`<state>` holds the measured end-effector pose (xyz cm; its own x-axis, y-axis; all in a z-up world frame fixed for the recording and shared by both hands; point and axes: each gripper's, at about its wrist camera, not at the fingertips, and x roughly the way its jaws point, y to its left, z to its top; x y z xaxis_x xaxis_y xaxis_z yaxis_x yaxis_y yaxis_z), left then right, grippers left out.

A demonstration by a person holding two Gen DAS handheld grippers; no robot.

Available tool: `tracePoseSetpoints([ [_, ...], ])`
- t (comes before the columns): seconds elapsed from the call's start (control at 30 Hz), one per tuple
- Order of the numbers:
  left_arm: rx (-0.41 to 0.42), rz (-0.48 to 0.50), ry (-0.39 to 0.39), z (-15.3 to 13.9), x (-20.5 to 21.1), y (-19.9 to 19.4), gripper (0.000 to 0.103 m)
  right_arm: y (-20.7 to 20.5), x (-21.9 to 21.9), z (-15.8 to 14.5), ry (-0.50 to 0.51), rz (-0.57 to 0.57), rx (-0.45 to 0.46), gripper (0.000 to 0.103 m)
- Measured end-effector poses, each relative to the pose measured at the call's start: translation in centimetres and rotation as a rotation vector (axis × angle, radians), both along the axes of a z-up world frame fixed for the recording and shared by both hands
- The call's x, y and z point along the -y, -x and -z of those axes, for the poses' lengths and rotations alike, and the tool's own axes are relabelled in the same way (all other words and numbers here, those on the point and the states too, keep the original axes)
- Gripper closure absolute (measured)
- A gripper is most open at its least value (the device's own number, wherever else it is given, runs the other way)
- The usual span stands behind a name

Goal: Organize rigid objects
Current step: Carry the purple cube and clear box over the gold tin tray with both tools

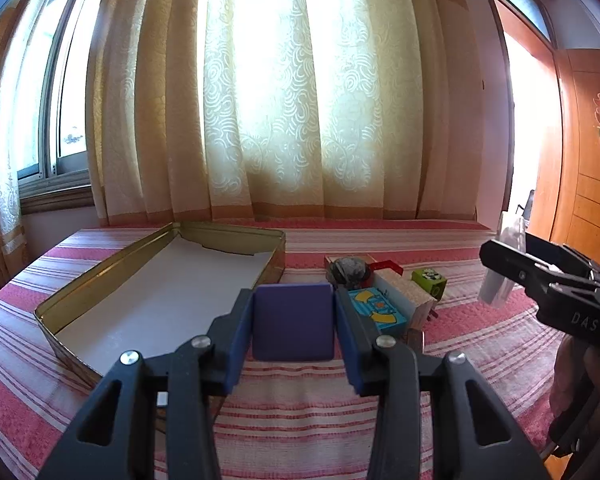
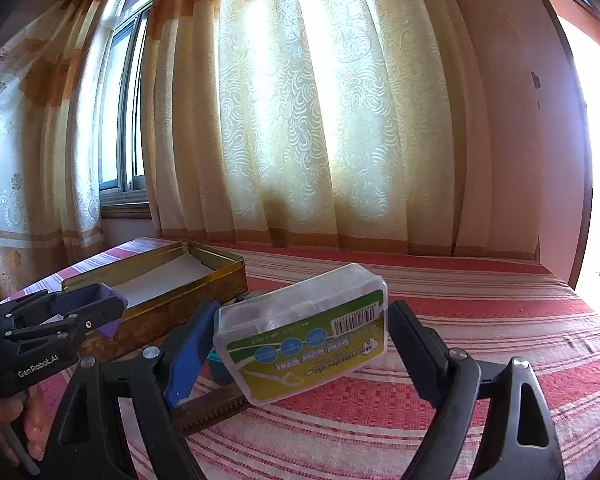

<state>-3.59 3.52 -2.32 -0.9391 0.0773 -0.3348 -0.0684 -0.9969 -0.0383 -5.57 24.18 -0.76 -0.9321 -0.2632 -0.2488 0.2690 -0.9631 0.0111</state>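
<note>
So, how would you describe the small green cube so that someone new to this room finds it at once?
Start at the gold tin tray on the striped red cloth. To its right lies a small heap of things, and the green cube sits at the heap's far right edge. It is the only lime-green piece, with a black-and-white cartoon picture on top.

Sunlight is glowing through cream patterned curtains (image 1: 292,100) hanging behind a bed (image 2: 480,320) wearing a red-striped cover.
</note>
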Motion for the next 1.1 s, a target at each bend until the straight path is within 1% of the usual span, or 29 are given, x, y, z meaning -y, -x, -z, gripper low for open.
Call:
tracePoseSetpoints([
  [0.27,-0.013,-0.009,-0.002,-0.1,0.1,-0.1,0.063,-0.1,0.0,-0.1,-0.005,0.018,-0.002,0.017],
  [0.43,0.005,-0.007,-0.007,-0.4,0.7,0.2,0.063,0.0,0.2,-0.1,0.003,0.006,0.004,0.017],
  [0.5,-0.001,-0.015,-0.006,-0.7,1.1,0.2,0.063,0.0,0.5,-0.1,0.006,-0.006,0.005,0.017],
  [0.7,-0.015,-0.033,-0.002,-1.4,2.1,0.5,0.063,0.2,2.3,-0.1,-0.008,-0.035,0.006,0.017],
  [1.1,-0.010,-0.074,-0.003,-0.8,4.3,1.8,0.063,0.2,5.5,0.0,-0.017,-0.087,0.010,0.017],
])
